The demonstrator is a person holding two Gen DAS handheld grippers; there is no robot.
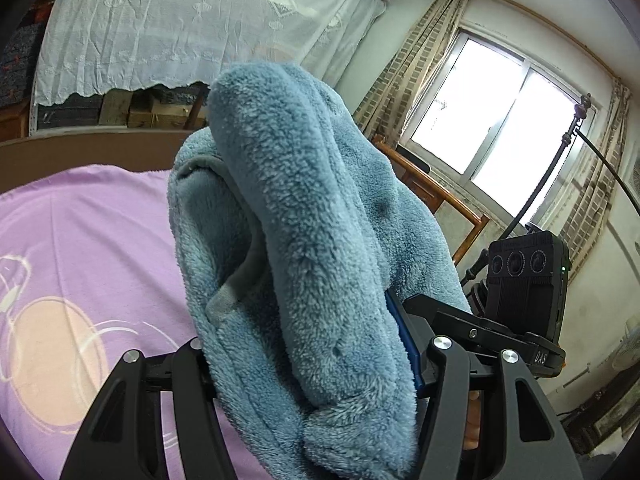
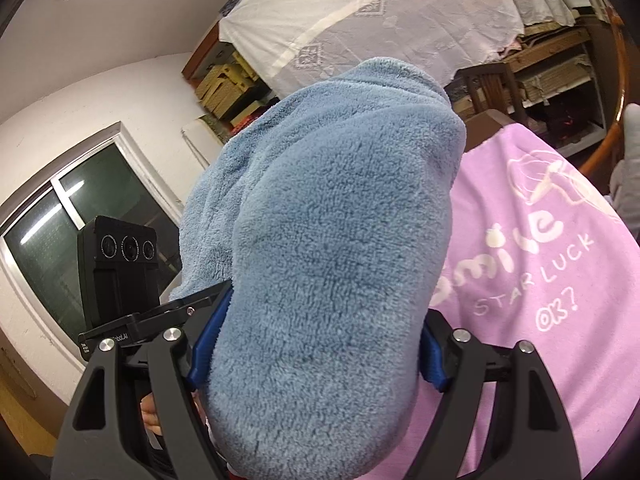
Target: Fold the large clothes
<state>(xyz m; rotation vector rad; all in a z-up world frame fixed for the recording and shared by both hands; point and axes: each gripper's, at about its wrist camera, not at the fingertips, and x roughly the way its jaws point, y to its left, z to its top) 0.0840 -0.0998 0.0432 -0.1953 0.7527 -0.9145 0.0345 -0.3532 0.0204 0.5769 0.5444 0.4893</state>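
A thick blue fleece garment (image 1: 304,248) is held up above the purple bedsheet (image 1: 80,240), bunched between both claws. The left gripper (image 1: 308,364) is closed on a heavy fold of it, the pile bulging out past the blue pads. The right gripper (image 2: 316,352) is likewise clamped on a thick wad of the same garment, its blue pads (image 2: 208,344) pressed into the fleece on either side. How much of the garment hangs below cannot be told, since the fabric fills both views. The step in hand is judged to be lifting and spreading before a fold is laid. It would be done well if the two grips were drawn apart evenly until the cloth is taut, then lowered flat onto the sheet, far edge first, so that no wrinkles are trapped beneath.
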